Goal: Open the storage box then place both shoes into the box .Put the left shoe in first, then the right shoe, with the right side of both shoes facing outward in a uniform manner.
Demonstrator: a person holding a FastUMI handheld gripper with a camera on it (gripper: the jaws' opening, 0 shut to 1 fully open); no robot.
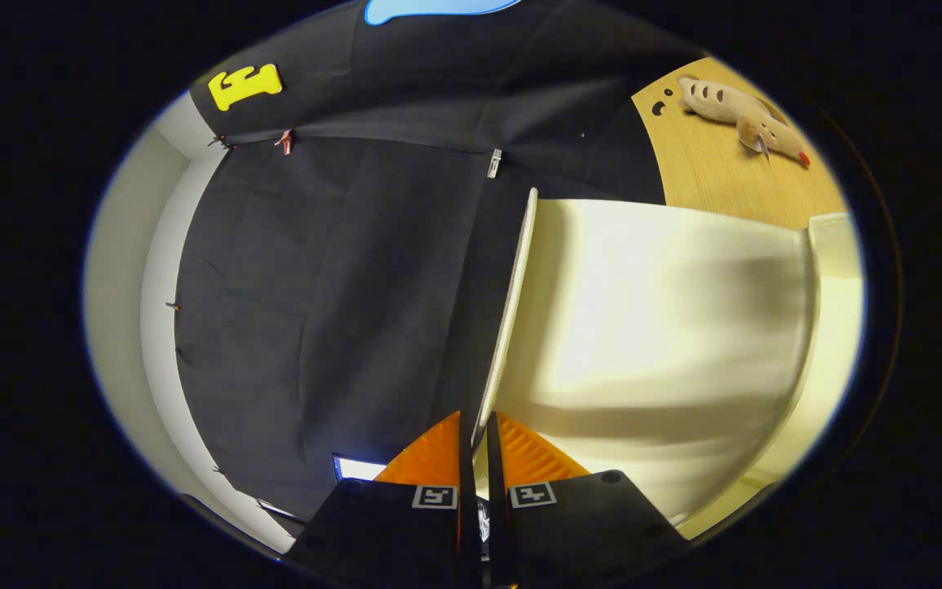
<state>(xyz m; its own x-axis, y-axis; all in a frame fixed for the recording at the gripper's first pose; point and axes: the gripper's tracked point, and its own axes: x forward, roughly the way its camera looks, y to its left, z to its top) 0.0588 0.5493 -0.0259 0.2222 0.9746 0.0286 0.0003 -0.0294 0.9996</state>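
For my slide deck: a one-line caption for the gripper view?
Gripper jaws pinch the edge of the cream storage box lid, swinging it open, with a plush toy beyond.

Wooden table (716, 184) with plush toy (741, 119)

Gripper (480, 442) showed two wedge-shaped fingers (529, 460) with ribbed inner faces. Each sat on black angular mount bearing small square black-and-white marker. Round screw heads dotted right mount. Fingers stood close together, thin gap between.
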